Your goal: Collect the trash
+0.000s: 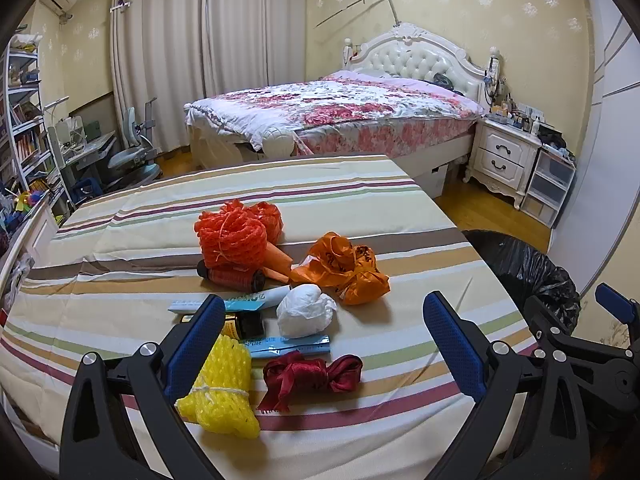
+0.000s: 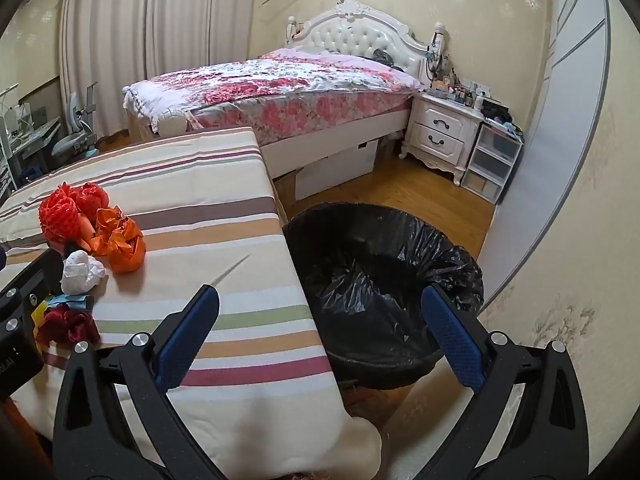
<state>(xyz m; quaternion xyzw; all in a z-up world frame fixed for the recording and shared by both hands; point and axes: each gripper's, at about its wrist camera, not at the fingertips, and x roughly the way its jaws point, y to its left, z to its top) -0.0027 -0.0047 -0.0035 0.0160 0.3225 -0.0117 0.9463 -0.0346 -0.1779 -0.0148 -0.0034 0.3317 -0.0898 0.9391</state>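
Both tongs, left tongs (image 1: 324, 344) and right tongs (image 2: 320, 336), gape wide and empty; better close left on the yellow foam-net bundle (image 1: 222, 392) first, then carry it to the black-lined trash bin (image 2: 384, 280).

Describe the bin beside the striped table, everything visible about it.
The bin is round, open-topped and lined with a crinkled, glossy black plastic bag whose edge folds over the rim. It stands upright on the wooden floor, close against the right edge of the table; whether they touch is unclear. The visible inside shows only bag folds and no trash. From the right wrist view, the open right gripper frames it without touching. In the left wrist view only its bagged rim shows.
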